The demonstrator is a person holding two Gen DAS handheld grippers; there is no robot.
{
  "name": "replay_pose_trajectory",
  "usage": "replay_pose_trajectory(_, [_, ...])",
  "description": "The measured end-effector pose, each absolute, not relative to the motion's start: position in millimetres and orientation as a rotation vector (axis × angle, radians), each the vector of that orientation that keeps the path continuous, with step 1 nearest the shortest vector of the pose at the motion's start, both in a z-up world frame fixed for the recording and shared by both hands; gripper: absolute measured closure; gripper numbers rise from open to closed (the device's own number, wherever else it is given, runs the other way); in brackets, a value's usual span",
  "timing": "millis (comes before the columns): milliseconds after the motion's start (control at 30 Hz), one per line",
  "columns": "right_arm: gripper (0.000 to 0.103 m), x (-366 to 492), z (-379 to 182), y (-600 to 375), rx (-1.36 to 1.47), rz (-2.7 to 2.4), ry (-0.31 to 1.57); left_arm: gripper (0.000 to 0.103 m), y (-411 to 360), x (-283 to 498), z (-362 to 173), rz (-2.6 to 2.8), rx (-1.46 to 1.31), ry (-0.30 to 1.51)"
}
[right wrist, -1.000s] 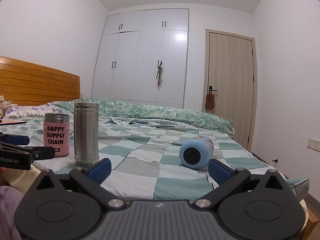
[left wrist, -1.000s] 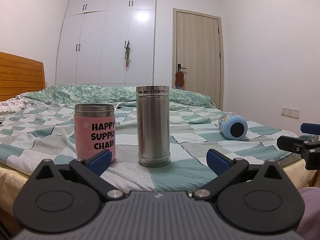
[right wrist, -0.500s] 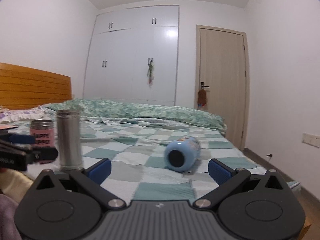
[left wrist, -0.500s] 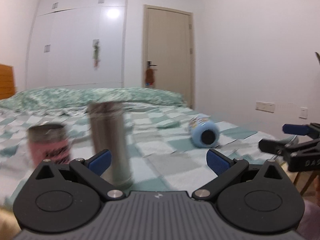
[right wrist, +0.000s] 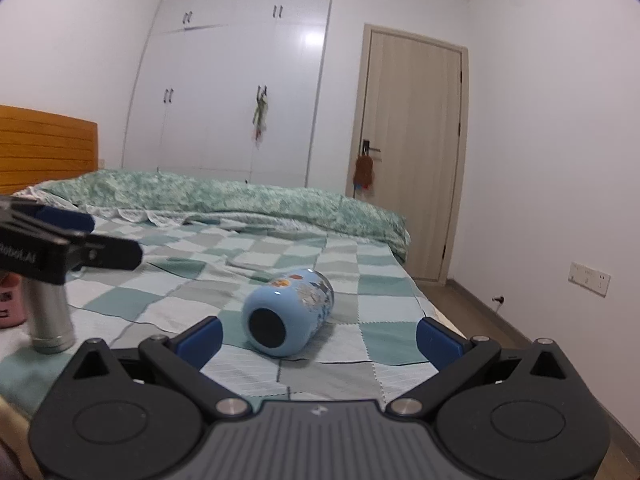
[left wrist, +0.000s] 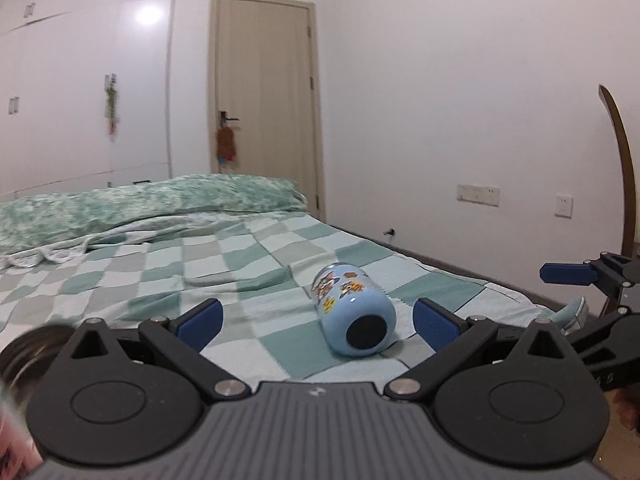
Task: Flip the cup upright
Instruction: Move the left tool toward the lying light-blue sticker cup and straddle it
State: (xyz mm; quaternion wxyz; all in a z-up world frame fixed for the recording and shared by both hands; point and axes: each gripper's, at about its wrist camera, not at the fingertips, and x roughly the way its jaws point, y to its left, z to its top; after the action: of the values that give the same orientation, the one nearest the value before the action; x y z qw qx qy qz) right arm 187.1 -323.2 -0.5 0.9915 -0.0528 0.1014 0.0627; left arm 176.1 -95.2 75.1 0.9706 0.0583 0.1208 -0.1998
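A light blue cup (left wrist: 352, 314) with cartoon pictures lies on its side on the checked bedspread, its dark base toward me. It also shows in the right wrist view (right wrist: 289, 312). My left gripper (left wrist: 318, 325) is open and empty, a short way in front of the cup, which sits between the fingers' line of sight. My right gripper (right wrist: 319, 334) is open and empty, facing the cup from a short distance. The left gripper shows from the side in the right wrist view (right wrist: 72, 246), and the right gripper shows at the right edge of the left wrist view (left wrist: 580, 280).
A tall steel flask (right wrist: 48, 320) stands upright at the left, with a pink cup (right wrist: 10, 308) beside it. The bed's right edge (left wrist: 460, 276) drops to the floor. A rolled green duvet (right wrist: 240, 204) lies across the far bed. A wooden headboard (right wrist: 44, 148) is at left.
The left gripper has swung right: the flask and pink cup left its centre and the blue cup now sits between its fingers. The right gripper has moved closer to the blue cup.
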Motion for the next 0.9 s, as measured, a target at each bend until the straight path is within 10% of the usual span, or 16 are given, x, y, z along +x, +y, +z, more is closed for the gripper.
replay_pose_trajectory(900, [0.0, 340, 1, -367, -0.126, -0.013, 0.474, 0.0, -144, 388, 57, -0.645, 0.134, 0.675])
